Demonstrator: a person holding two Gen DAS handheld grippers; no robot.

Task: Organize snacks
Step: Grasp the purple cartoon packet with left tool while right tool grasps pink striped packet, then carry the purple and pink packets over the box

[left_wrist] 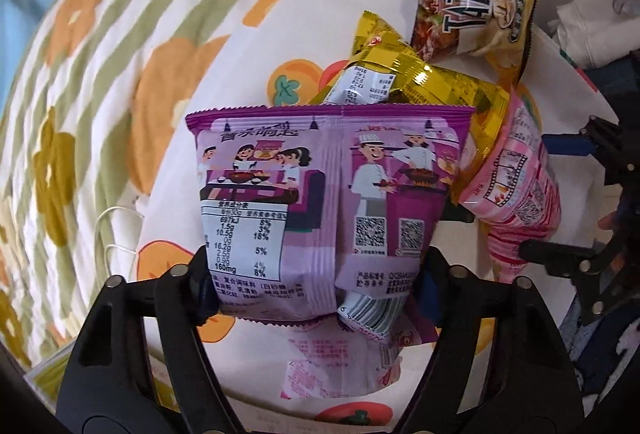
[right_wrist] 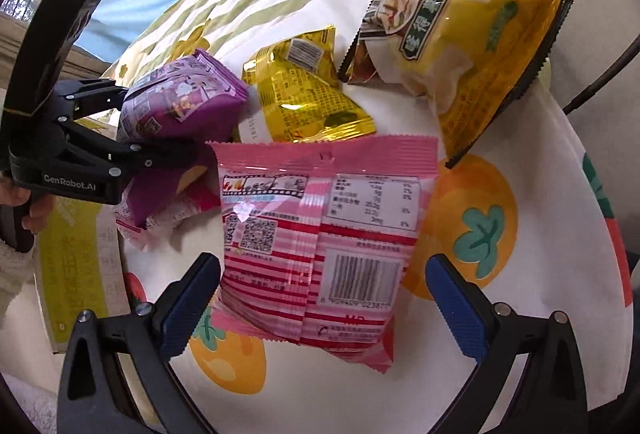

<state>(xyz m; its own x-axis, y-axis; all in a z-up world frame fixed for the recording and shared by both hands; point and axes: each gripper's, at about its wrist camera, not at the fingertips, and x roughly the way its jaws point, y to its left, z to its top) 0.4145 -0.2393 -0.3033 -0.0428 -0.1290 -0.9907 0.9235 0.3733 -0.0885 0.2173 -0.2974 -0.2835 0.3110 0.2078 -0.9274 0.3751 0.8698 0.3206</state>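
A purple snack bag (left_wrist: 320,194) fills the left wrist view. My left gripper (left_wrist: 316,274) is shut on its lower part, one pad pressing each side, and the bag narrows between them. In the right wrist view that gripper (right_wrist: 160,122) clamps the same purple bag (right_wrist: 180,102) at the left. A pink striped snack bag (right_wrist: 316,246) lies flat, back side up, between the fingers of my right gripper (right_wrist: 322,266). That gripper is open; its right blue pad (right_wrist: 456,302) stands clear of the bag. The pink bag (left_wrist: 516,186) shows at the right of the left wrist view.
A gold packet (right_wrist: 304,94) and a large yellow chip bag (right_wrist: 460,46) lie beyond the pink bag on a white cloth with orange fruit prints (right_wrist: 472,210). A small pink-and-white packet (left_wrist: 340,362) lies under the purple bag. A flowered striped quilt (left_wrist: 100,74) lies to the left.
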